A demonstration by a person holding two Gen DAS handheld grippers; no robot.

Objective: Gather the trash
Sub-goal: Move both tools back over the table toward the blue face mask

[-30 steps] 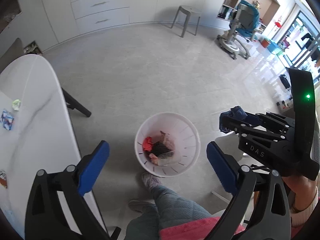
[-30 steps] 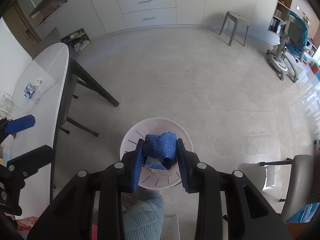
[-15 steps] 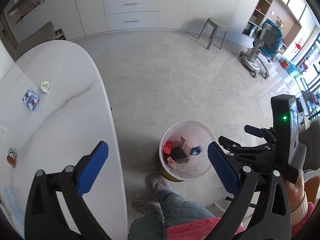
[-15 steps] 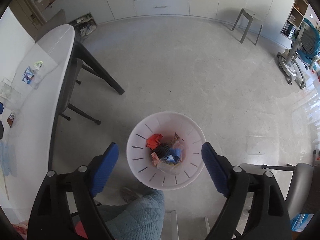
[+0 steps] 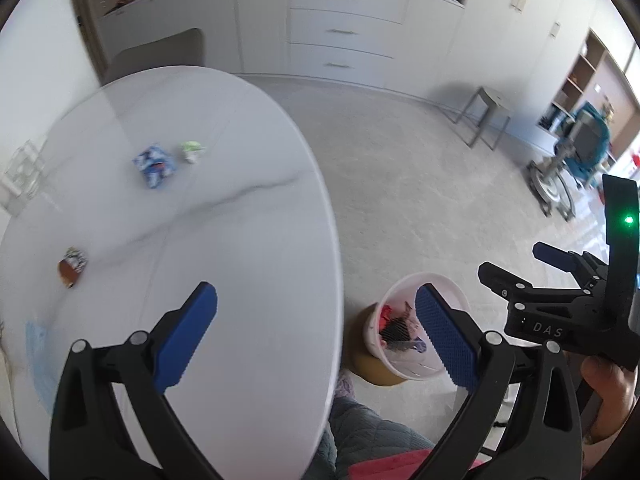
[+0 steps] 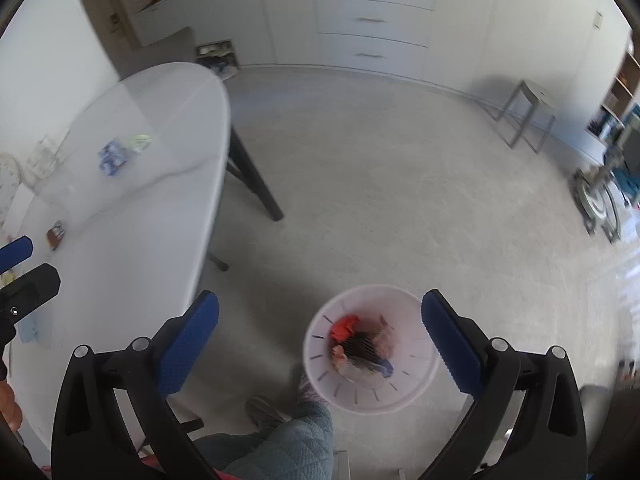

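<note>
A white trash bin point(image 6: 404, 394) stands on the floor with red, dark and blue trash inside; it also shows in the left wrist view point(image 5: 404, 364). My right gripper point(image 6: 320, 344) is open and empty above and left of the bin. My left gripper point(image 5: 316, 334) is open and empty over the near edge of the white table point(image 5: 248, 248). On the table lie a blue-white wrapper point(image 5: 154, 166), a small green-white scrap point(image 5: 191, 151), a brown-red wrapper point(image 5: 72, 267) and a light blue mask point(image 5: 38, 356).
The right gripper's body point(image 5: 560, 312) shows at the right of the left wrist view. A grey stool point(image 6: 528, 114), white drawers point(image 6: 372, 20) and a blue chair point(image 5: 576, 160) stand far off. The table leg point(image 6: 256, 184) and my knee point(image 6: 276, 448) are close.
My right gripper opened and dropped the blue wrapper into the bin, then shifted left. My left gripper swung from over the bin to over the table.
</note>
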